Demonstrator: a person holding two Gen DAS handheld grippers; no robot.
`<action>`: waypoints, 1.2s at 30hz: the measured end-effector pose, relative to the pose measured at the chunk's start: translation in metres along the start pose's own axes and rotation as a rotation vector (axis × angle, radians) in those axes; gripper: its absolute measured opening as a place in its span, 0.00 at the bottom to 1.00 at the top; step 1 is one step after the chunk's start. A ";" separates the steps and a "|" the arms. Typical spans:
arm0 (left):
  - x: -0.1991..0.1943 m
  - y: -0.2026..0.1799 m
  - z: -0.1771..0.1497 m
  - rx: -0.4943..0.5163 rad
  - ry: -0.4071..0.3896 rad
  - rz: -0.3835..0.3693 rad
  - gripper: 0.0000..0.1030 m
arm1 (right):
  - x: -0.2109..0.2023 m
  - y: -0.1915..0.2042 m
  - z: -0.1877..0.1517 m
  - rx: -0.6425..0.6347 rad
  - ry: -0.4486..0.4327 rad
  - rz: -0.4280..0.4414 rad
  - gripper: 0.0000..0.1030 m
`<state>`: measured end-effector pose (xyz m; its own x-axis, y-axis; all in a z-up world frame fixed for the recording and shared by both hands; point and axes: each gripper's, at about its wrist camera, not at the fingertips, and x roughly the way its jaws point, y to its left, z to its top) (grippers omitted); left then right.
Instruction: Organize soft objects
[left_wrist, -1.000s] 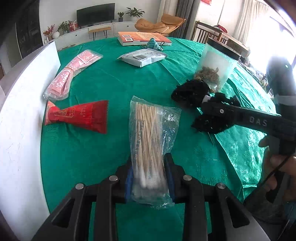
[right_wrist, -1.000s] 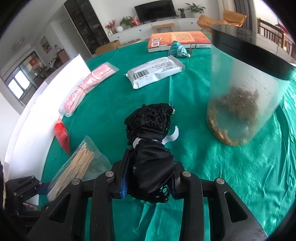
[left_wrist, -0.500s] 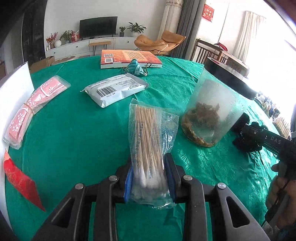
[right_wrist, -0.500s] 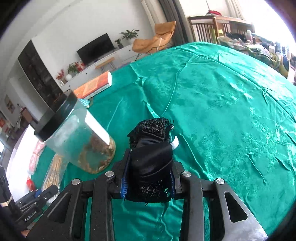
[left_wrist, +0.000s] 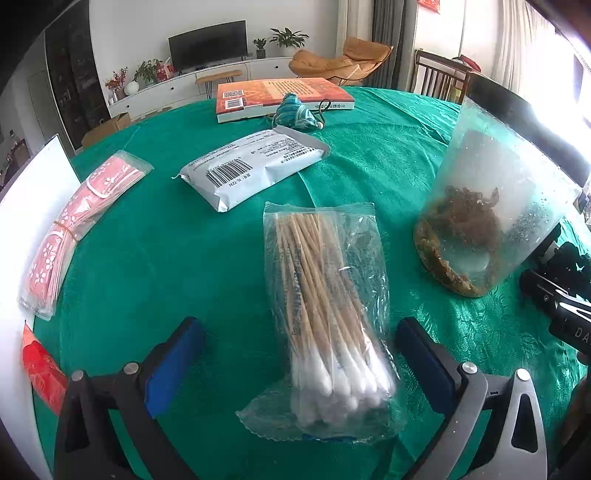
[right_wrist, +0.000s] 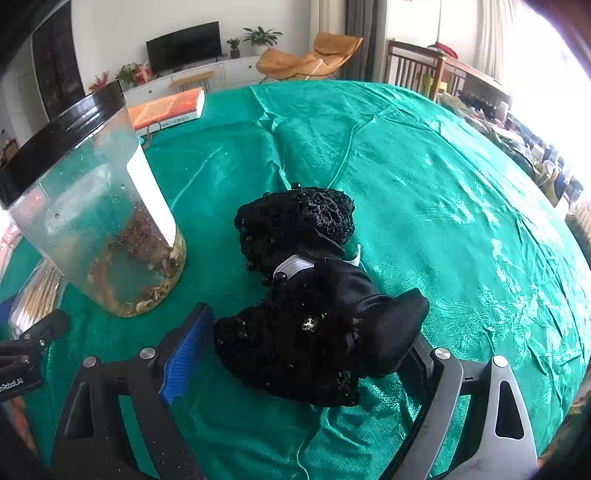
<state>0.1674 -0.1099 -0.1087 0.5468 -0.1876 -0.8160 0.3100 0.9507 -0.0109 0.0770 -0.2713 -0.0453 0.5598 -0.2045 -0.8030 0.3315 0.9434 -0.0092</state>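
both jaws have just been opening and now stand wide apart. the left gripper (left_wrist: 301, 363) straddles the cotton swab bag (left_wrist: 325, 314), which lies loose on the green tablecloth (left_wrist: 166, 258); the right gripper (right_wrist: 306, 354) flanks the black lace accessory (right_wrist: 314, 295), its satin flap draped on the right jaw. pulling back carelessly could snag that flap, or knock the jar (right_wrist: 99, 221) just beside it.

Both grippers' fingers (left_wrist: 173, 365) newly apart, loads released.
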 end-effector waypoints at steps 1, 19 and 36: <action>0.000 0.000 0.000 0.000 0.000 0.000 1.00 | -0.001 0.000 -0.002 -0.001 -0.001 0.000 0.89; 0.000 0.000 0.000 0.000 0.000 0.001 1.00 | -0.001 0.001 -0.002 -0.007 0.003 -0.002 0.91; 0.000 0.000 0.000 0.000 -0.001 0.001 1.00 | -0.001 0.001 -0.002 -0.007 0.003 -0.002 0.91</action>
<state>0.1676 -0.1097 -0.1086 0.5477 -0.1867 -0.8156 0.3092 0.9509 -0.0100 0.0755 -0.2699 -0.0455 0.5565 -0.2055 -0.8050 0.3274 0.9448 -0.0148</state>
